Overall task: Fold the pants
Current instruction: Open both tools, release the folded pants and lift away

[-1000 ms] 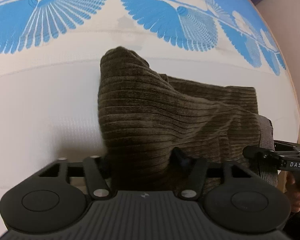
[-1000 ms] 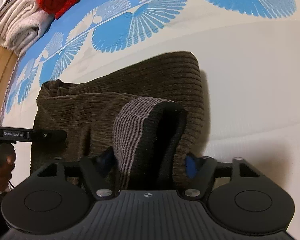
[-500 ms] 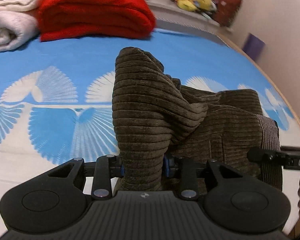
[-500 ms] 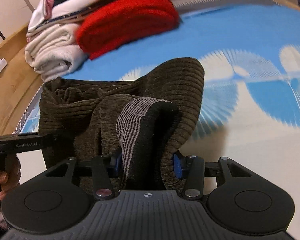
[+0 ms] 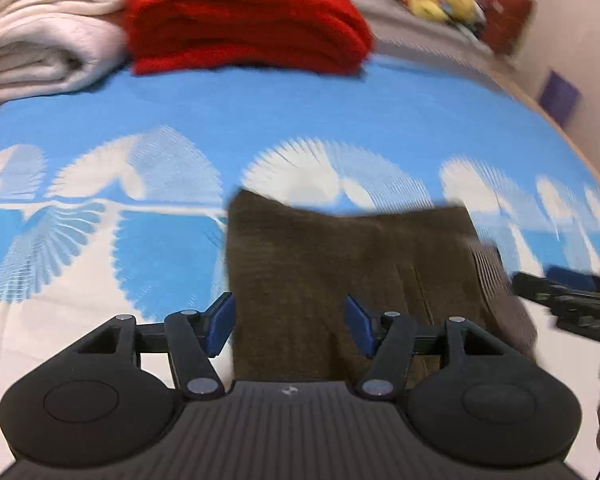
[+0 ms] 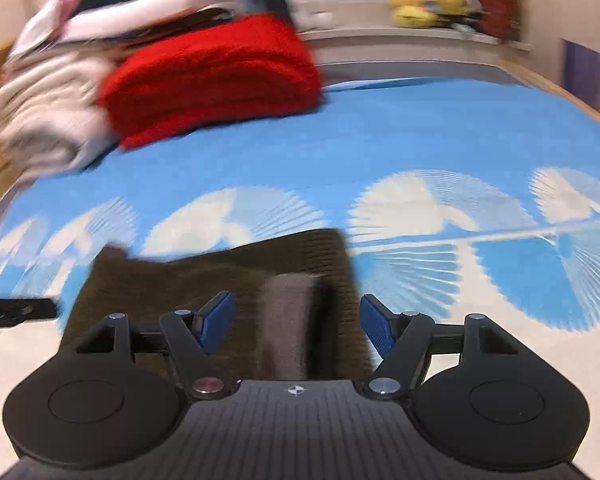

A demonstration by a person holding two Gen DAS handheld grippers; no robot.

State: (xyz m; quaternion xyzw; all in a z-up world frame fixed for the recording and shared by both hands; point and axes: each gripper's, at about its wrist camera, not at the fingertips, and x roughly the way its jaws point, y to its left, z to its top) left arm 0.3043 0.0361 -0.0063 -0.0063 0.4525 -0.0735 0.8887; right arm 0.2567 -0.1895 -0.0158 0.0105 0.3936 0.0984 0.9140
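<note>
In the lower middle of both views, the pants are seen lying flat as a folded brown block on the blue-and-white bedspread, well short of the red blanket and the white towels at the top of the frame. The cloth appears to be thick corduroy, so it is judged soft and limp but fairly heavy, with enough nap that little slipping is expected; nothing fragile is involved. A hold is best taken at the near corners or along a folded edge, where several layers can be pinched together. The left gripper is spread wide, its blue pads standing over the near left part of the pants without closing on them. The right gripper is likewise wide, and the striped waistband lining lies between its pads, ungripped. Whether the pads touch the cloth cannot be told through the motion blur.
</note>
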